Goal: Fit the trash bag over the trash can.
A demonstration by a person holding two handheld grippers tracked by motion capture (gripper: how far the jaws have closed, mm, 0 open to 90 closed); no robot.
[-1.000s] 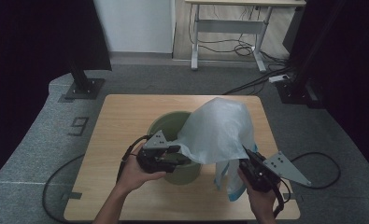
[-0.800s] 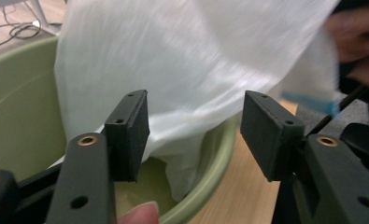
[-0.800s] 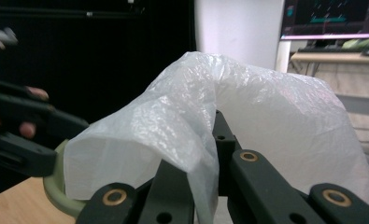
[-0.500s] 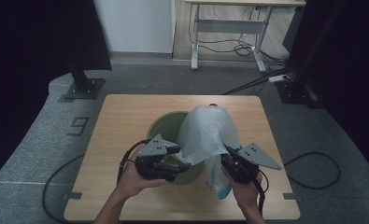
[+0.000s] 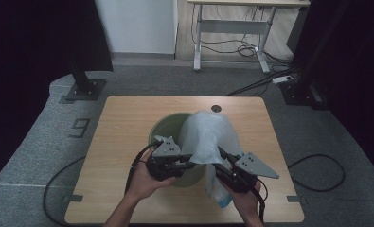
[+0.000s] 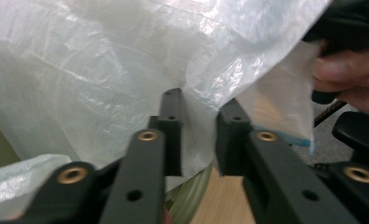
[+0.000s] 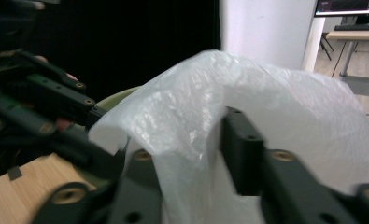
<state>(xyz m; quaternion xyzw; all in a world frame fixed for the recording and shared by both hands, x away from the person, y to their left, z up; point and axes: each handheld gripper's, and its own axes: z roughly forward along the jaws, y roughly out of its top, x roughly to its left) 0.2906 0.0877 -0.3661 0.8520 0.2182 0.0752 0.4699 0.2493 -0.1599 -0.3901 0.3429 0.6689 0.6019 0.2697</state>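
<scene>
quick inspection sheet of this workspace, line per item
surface: wooden table, bare wood around the work, a small round hole near its far edge
job's things: green bin near the middle of the table; translucent plastic bag puffed up over its right part, one end hanging down toward the near edge
clutter: nothing seen
grippers: left gripper has just been closing, a fold of the bag between its jaws; right gripper has just been opening, bag film between its jaws
cables: a black cable trails from each gripper off the table; more lie on the floor under the far desk
surroundings: grey carpet, white desk behind, dark curtains at the sides
</scene>
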